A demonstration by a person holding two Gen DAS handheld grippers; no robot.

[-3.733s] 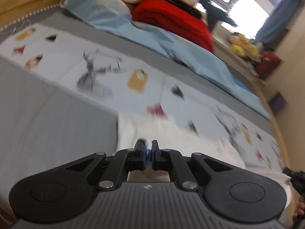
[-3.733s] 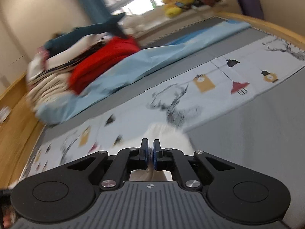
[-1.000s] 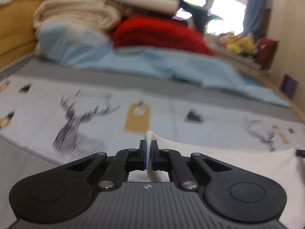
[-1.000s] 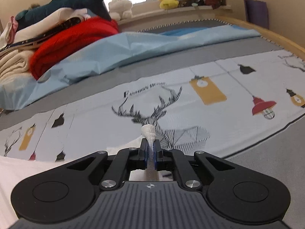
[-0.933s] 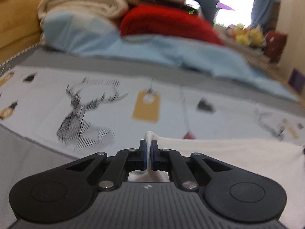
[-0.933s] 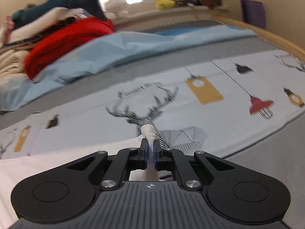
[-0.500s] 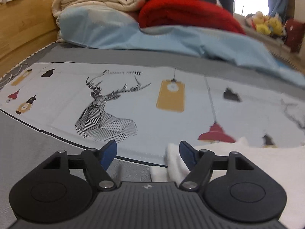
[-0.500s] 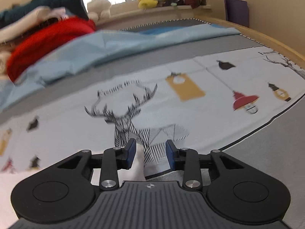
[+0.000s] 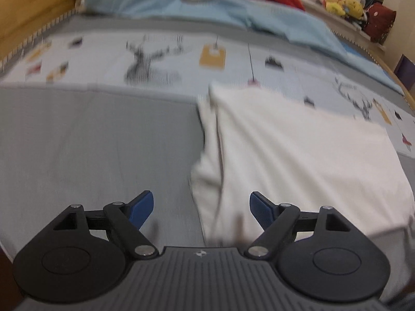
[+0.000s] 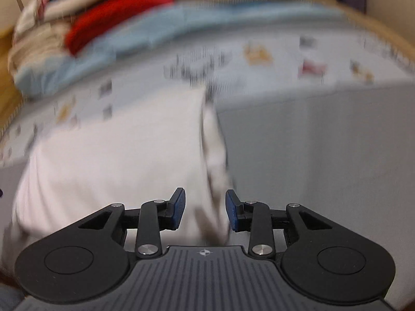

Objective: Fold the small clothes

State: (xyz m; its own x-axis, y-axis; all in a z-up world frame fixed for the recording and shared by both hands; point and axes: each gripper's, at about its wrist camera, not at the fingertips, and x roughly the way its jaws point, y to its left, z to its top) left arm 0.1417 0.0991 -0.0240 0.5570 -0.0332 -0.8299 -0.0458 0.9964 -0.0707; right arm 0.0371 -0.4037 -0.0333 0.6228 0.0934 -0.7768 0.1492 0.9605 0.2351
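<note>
A white garment [image 9: 298,150] lies spread flat on the grey bed cover [image 9: 90,142], folded over itself, its far edge on the printed sheet. My left gripper [image 9: 201,208] is open and empty, above the garment's near left edge. In the right wrist view the same white garment [image 10: 116,155] fills the left half. My right gripper [image 10: 205,208] is open and empty, above the garment's near right edge. Both views are blurred by motion.
A pale printed sheet with deer and lamp pictures [image 9: 160,57] runs across the bed. Behind it lie a light blue blanket [image 9: 233,13], a red blanket [image 10: 111,18] and stacked bedding. Wooden bed rails [image 9: 28,7] border the bed. Stuffed toys [image 9: 342,2] sit by the window.
Both grippers held the garment's corners shut, carried them forward, then opened and let go. Now both have pulled back toward me and stand wider open above the near edges.
</note>
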